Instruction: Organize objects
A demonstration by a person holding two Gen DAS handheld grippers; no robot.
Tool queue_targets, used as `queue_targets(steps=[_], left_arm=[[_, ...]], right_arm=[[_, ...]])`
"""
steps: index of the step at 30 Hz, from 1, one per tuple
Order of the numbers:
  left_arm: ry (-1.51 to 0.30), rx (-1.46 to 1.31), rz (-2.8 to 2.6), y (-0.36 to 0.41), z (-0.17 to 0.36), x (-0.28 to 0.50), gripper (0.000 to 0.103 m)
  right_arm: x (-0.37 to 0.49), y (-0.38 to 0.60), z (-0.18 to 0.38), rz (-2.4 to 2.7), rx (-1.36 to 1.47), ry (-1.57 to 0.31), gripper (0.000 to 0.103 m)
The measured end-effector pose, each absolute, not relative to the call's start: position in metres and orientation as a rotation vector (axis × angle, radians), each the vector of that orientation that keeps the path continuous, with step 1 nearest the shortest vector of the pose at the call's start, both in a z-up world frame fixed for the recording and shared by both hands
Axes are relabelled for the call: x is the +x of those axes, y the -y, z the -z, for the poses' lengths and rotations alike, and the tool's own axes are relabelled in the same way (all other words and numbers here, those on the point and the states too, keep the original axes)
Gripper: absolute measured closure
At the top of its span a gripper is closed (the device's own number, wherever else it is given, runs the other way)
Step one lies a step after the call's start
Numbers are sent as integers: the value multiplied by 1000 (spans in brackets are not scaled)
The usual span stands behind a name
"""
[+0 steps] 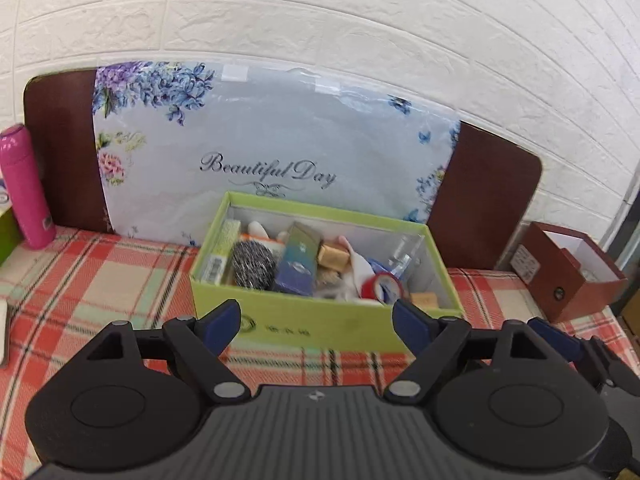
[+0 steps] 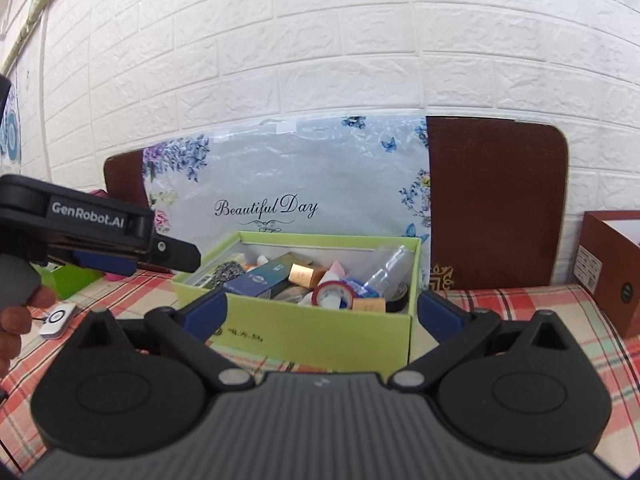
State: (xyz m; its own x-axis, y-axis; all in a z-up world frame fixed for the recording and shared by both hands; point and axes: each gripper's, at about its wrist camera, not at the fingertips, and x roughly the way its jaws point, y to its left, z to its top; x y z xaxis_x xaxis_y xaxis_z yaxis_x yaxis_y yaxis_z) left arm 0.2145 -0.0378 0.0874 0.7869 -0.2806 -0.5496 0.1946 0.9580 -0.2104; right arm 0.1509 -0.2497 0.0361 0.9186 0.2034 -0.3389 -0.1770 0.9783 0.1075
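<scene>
Matt green cardboard box [image 1: 320, 326]; woven checked tablecloth [image 1: 100, 280]; glossy pink bottle [image 1: 25, 188]; rough embossed wall [image 1: 360, 20]

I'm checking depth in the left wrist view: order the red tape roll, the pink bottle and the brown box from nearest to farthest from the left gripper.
From the left gripper:
1. Red tape roll, inside the green box, just ahead near its right fingertip.
2. Brown box, off to the right on the checked cloth.
3. Pink bottle, far left by the dark headboard.

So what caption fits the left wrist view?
Open left claw facing a full green box on a plaid cloth.
</scene>
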Motion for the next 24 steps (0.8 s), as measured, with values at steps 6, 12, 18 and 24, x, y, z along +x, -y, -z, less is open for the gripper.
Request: queue_targets(steps=[6,12,18,24], left_arm=[[-638,-186,281,44,-73,174,17],[-657,-164,280,54,-59,150,17],[-685,-139,264,60,-44,138,17],[-725,-145,267,54,-23,127,17]], right_arm=[[100,265,-29,-177,124,-350,0],[68,283,-17,-150,166,-374,0],[51,293,-2,-138,176,-407,0],[51,293,13,-170,85,-443,0]])
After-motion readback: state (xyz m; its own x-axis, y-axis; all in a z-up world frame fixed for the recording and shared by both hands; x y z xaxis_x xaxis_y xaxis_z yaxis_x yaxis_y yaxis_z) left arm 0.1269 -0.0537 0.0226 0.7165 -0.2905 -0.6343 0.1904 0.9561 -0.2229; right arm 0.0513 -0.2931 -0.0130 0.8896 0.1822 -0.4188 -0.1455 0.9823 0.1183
